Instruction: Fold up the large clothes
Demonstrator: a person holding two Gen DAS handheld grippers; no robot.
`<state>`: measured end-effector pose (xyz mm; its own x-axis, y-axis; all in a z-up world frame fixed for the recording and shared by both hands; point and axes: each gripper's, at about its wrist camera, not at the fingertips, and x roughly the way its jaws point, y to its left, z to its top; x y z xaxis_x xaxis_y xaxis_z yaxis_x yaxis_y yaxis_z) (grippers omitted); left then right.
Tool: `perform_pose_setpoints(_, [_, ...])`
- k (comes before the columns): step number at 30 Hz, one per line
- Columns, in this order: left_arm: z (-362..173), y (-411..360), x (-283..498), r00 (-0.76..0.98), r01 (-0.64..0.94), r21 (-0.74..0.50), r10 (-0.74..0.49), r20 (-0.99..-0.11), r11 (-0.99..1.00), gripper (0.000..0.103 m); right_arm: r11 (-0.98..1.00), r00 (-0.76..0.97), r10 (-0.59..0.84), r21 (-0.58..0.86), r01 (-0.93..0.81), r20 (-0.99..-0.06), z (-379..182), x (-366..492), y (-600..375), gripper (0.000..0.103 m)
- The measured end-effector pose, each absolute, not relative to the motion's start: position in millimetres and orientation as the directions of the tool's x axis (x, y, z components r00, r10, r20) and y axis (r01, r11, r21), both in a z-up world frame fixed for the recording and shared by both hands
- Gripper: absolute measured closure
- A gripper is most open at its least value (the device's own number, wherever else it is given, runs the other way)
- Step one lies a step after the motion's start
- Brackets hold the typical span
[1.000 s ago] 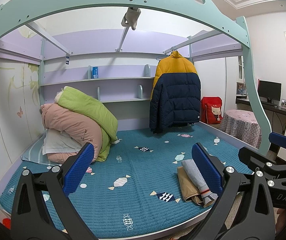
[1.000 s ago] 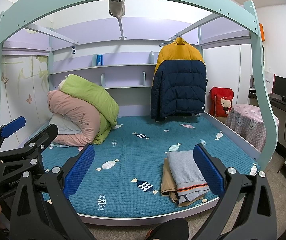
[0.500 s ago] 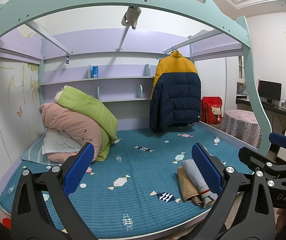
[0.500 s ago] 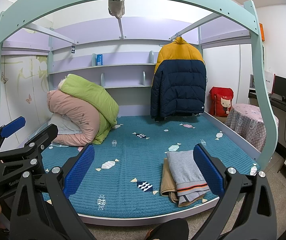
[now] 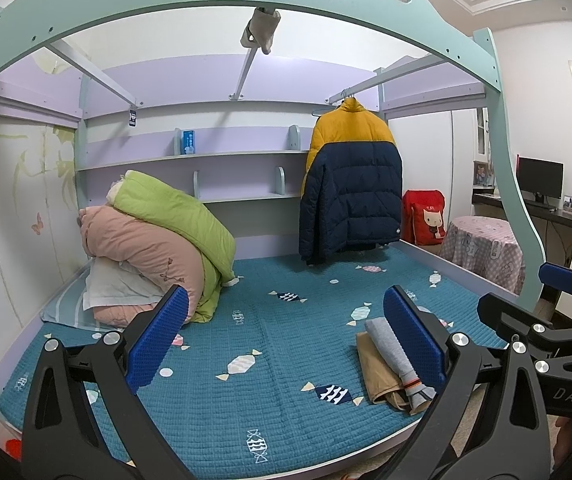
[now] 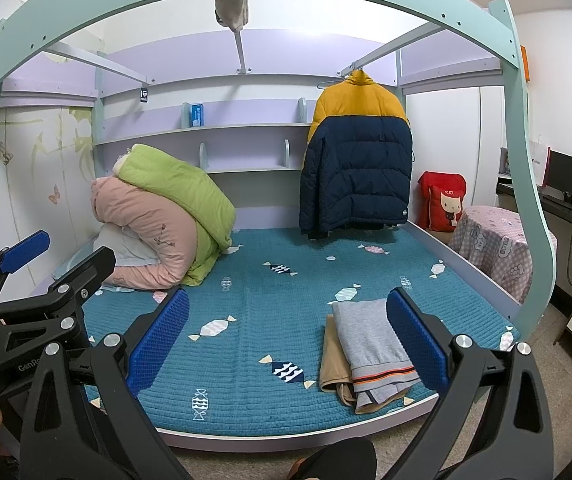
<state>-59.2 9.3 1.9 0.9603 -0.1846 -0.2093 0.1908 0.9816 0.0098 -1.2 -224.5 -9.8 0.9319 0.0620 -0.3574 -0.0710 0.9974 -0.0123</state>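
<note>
Left gripper [image 5: 284,338], seen from its own wrist camera, hangs spread wide and empty above the bed [image 5: 270,412]. Near the bed's front right corner lie grey folded trousers [image 5: 396,354] on a tan garment [image 5: 378,376]; a navy-and-yellow jacket [image 5: 350,184] hangs unfolded by the far right edge.

From the right wrist, the right gripper [image 6: 288,338] is likewise parted, holding nothing. Two pieces look done; the jacket probably remains.
</note>
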Motion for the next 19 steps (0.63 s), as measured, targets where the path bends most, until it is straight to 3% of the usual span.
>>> perform_pose_setpoints(13, [-23,28,-13,0.947,0.182,-0.029,-0.183,-0.264,0.983,0.005,0.995,0.904,0.071,-0.033,-0.094,-0.423,-30,52,-206,0.007])
perform_pose_setpoints(19, [-69,77,46,0.904,0.126,-0.117,-0.162,-0.396,0.985,0.005,0.986,0.852,0.107,-0.056,-0.158,-0.512,-58,109,-164,0.007])
